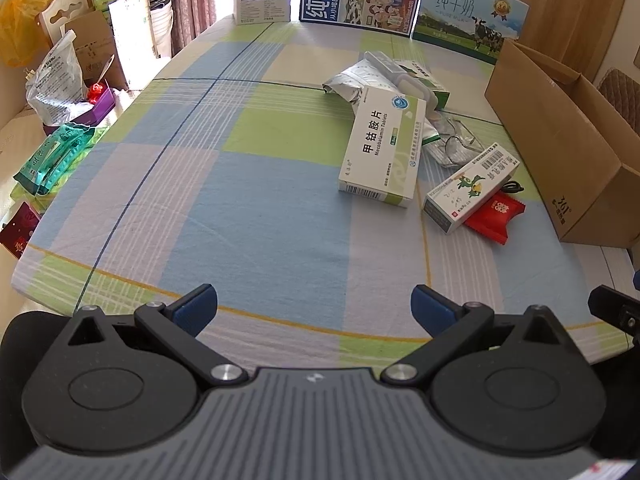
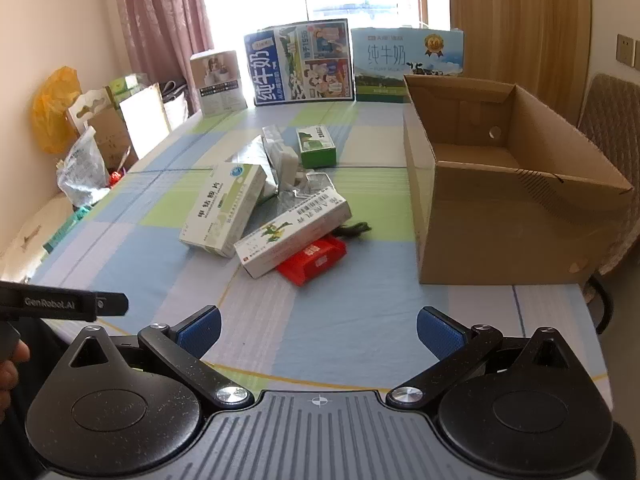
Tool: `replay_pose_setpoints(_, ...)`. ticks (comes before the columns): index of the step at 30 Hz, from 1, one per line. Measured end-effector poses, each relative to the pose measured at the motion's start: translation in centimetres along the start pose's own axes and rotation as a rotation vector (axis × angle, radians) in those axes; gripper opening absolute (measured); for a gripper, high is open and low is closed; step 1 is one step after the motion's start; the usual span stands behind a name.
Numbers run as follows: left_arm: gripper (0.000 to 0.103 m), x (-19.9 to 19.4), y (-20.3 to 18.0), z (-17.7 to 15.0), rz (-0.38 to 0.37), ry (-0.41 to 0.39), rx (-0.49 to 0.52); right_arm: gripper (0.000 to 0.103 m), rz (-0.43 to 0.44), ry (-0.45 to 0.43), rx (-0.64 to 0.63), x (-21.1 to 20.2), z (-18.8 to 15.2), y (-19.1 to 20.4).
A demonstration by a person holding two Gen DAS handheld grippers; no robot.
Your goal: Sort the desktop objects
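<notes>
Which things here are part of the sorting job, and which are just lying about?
Job:
white and green medicine box
dragon-print box
red packet
small green box
foil pouch
cardboard box

Lying about:
milk cartons
orange bag
teal packets

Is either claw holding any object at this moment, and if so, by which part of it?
Nothing is held. The left claw and the right claw are both open above the tablecloth, apart from the medicine boxes.
</notes>
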State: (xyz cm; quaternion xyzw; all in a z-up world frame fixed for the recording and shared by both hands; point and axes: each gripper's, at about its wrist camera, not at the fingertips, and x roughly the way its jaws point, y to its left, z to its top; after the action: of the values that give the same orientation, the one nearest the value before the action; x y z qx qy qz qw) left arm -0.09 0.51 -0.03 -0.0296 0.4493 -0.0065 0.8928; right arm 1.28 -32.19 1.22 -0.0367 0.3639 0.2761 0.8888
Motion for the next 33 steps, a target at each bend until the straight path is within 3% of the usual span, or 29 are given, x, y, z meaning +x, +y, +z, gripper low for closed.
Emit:
replay_pose_setpoints(17,0.102,0.0,0.0,0.0,0.000,0.004,0.000,0.101,0.043,0.010,-0.009,0.1,0.2,0.4)
replay_pose_setpoints(22,0.102,0.0,0.0,0.0,0.000,0.003,0.001,0.101,0.077,0.033,-0.070,0.1,0.1,0.9)
replay_pose_setpoints(33,0.102,0.0,0.0,0.0,0.002,0.002,-0.001,0.101,0.042,0.036,-0.096,0.2,-0.1,1.2)
